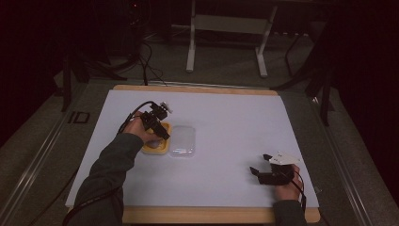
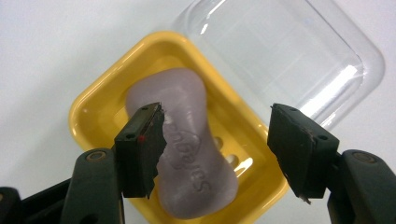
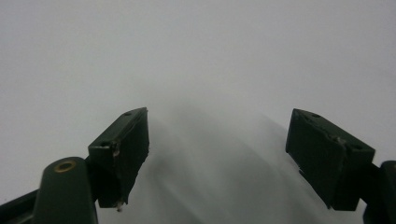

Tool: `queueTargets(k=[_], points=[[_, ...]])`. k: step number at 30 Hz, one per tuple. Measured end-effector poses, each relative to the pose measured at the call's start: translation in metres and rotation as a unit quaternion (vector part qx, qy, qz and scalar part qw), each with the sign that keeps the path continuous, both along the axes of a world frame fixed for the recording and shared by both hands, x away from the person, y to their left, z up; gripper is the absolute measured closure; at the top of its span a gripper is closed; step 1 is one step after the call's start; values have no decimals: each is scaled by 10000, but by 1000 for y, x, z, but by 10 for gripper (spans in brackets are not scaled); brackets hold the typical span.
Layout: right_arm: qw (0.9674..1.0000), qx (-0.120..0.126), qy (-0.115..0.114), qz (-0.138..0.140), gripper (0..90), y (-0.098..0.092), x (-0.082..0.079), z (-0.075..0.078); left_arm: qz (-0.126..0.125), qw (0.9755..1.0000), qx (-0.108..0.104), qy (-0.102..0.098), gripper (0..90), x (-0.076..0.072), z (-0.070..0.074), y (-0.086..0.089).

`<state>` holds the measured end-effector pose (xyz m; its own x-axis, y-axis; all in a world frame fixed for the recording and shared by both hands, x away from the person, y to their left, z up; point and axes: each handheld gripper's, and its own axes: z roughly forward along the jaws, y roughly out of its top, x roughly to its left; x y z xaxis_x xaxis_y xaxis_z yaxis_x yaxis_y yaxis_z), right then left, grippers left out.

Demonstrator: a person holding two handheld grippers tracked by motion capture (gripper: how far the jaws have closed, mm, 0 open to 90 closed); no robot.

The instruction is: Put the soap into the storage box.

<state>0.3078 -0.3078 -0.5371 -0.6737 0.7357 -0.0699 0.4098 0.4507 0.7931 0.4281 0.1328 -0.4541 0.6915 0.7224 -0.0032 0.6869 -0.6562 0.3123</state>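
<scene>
Left gripper view: left gripper (image 2: 217, 149) hangs over a lilac soap bar (image 2: 187, 140) — jaws parted wider than the bar, gripping nothing.
Soap: lies between and beneath the jaws in its yellow soap dish (image 2: 98, 98), apparently for a lengthwise pinch.
Lid: clear cover (image 2: 285, 51) beyond the jaws, touching the dish.
Right gripper (image 3: 217, 154): jaws wide, empty — parked over bare white table (image 3: 196, 51).

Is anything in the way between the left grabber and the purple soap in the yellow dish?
No, nothing visible blocks it. The left gripper hangs open right over the soap, which lies uncovered in the yellow dish. The clear lid rests beside the dish, not over it.
</scene>
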Motion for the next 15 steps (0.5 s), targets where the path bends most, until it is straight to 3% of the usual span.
queueTargets(k=[8, 15], points=[[10000, -2, -3, -2, 211, 0, 0, 0, -355, 9992, 7, -192, 366, -15, -3, -12], [10000, -11, 12, 0, 211, 0, 0, 0, -687, 9967, 103, -425, 366, -34, -7, -21]])
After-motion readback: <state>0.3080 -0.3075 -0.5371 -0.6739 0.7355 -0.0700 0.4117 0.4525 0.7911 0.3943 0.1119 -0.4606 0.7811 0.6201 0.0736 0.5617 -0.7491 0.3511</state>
